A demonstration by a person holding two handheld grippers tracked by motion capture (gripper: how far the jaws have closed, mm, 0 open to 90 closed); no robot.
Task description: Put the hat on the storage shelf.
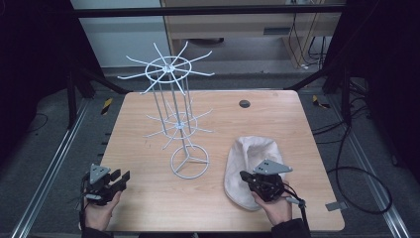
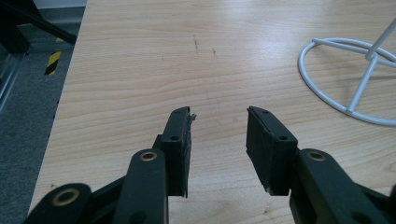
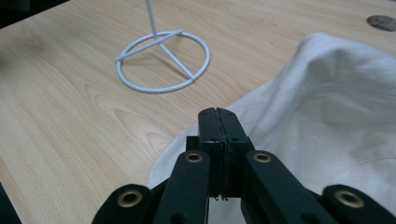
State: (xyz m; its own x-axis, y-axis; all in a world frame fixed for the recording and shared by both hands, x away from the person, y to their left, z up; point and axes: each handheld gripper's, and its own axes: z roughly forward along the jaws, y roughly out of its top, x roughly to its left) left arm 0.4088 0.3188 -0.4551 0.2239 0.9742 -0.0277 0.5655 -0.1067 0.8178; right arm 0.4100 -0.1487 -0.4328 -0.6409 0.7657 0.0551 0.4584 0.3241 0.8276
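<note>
Right gripper [image 3: 218, 119] above near edge of cream cloth bag [image 1: 250, 166] on worktop [image 1: 148, 198], fingers pressed together on nothing, so part them before pinching the hem; left gripper [image 2: 218, 122] idle, fingers narrowly apart, beside wire rack [image 1: 178, 124].

no readable text, no labels or numbers (in all three views)

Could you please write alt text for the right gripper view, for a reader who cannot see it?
The right gripper has its two black jaws shut together above the near edge of a cream cloth lying on a wooden table. Nothing visible sits between the jaws. Beyond stands the ring base of a white wire rack.
</note>
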